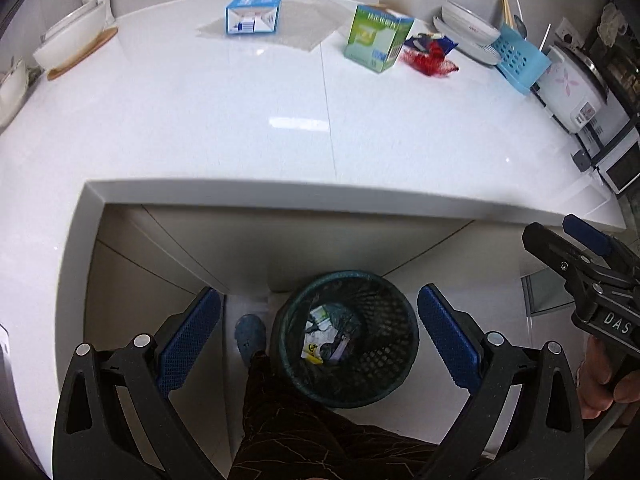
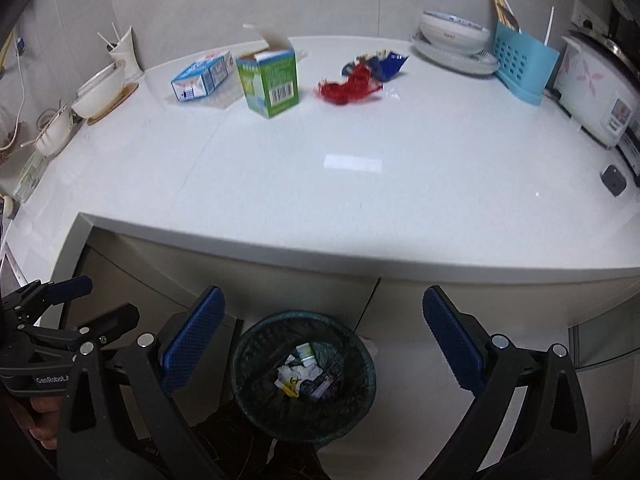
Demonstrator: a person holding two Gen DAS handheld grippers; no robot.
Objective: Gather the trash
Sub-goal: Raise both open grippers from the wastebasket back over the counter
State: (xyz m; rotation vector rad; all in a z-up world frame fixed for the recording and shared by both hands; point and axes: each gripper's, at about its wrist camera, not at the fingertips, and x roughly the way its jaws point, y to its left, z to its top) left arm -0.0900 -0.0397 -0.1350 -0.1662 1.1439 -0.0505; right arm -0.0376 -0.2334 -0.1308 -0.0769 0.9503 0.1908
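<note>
- Mesh bin (image 1: 345,340): stands on the floor below the counter edge; its contents are a jumble of crumpled paper and wrappers, single items not identifiable. Its near rim is partly covered by a dark patterned trouser leg (image 1: 304,420).
- Left gripper (image 1: 319,334): jaws stand wide apart, nothing between the blue pads; the bin shows in the gap, well below.
- Right gripper (image 2: 324,344): jaws spread fully, empty; the bin again lies below, between the fingers in view.
- In the left wrist view the right gripper is cut off by the right frame edge, with part of a hand (image 1: 604,384) on its handle.
- Trash on the white counter (image 2: 360,184), far from both grippers: blue-and-white carton (image 2: 202,76) lying on its side on a clear mat; green carton (image 2: 270,82) upright, top flap open, just beside it; red crumpled wrapper (image 2: 348,86) touching a blue wrapper (image 2: 386,64).
- Carton print is blurred, unreadable.
- Stacked bowls (image 2: 454,36) and blue utensil rack (image 2: 522,64) at the back right; a rice cooker (image 2: 596,88) is cut off at the edge.
</note>
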